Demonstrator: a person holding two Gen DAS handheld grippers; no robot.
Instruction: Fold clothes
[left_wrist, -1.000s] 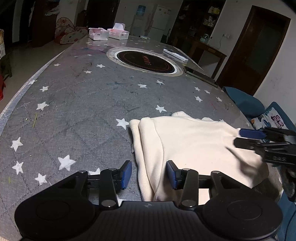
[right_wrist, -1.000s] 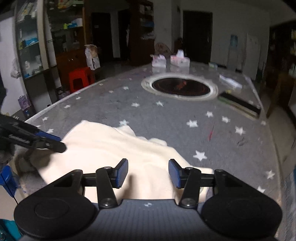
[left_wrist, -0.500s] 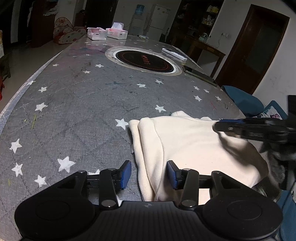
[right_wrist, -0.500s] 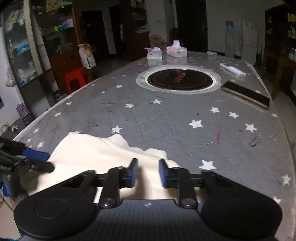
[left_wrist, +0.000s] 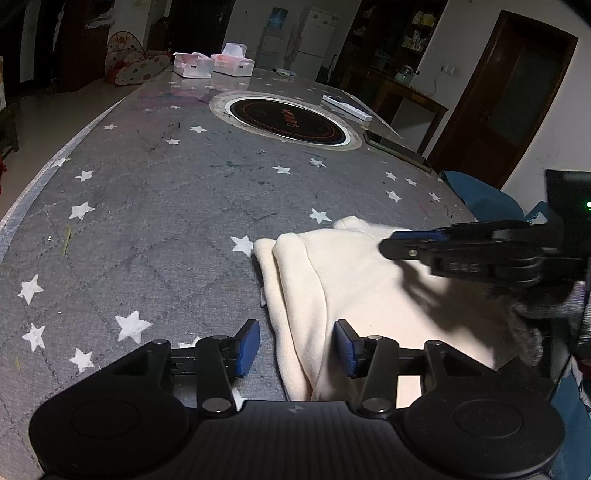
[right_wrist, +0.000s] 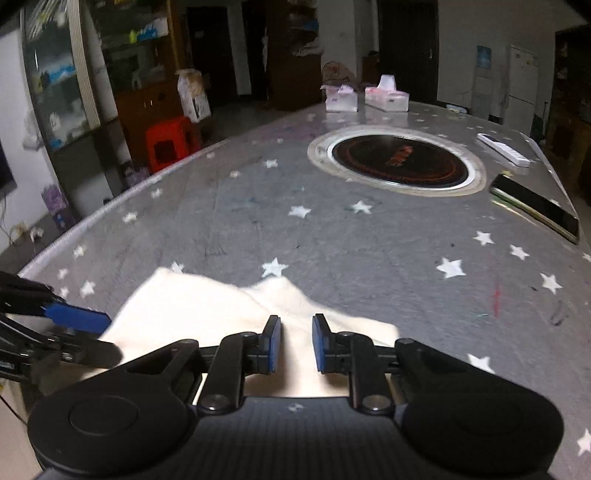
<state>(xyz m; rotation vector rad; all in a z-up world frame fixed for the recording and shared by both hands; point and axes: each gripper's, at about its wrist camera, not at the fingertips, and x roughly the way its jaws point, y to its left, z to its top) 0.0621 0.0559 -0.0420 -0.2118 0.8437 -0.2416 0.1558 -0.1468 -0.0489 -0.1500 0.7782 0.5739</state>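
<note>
A folded cream garment (left_wrist: 369, 295) lies at the near edge of a grey star-patterned tablecloth (left_wrist: 166, 221). My left gripper (left_wrist: 297, 347) is open, its fingers straddling the garment's left folded edge, empty. My right gripper (right_wrist: 294, 341) hovers over the garment (right_wrist: 207, 310) with its jaws narrowed to a small gap, nothing clamped between the pads. The right gripper also shows in the left wrist view (left_wrist: 461, 247), reaching over the garment from the right. The left gripper's blue fingertips (right_wrist: 74, 317) show at the left of the right wrist view.
A round black induction hob (left_wrist: 284, 118) is set in the table's middle. Two tissue boxes (left_wrist: 214, 64) stand at the far end. A white remote (right_wrist: 502, 147) and a dark flat device (right_wrist: 535, 210) lie to the right. A red stool (right_wrist: 170, 144) stands beside the table.
My right gripper has narrowed its jaws and moved leftward over the garment toward the table's middle. My left gripper has held still and open.
</note>
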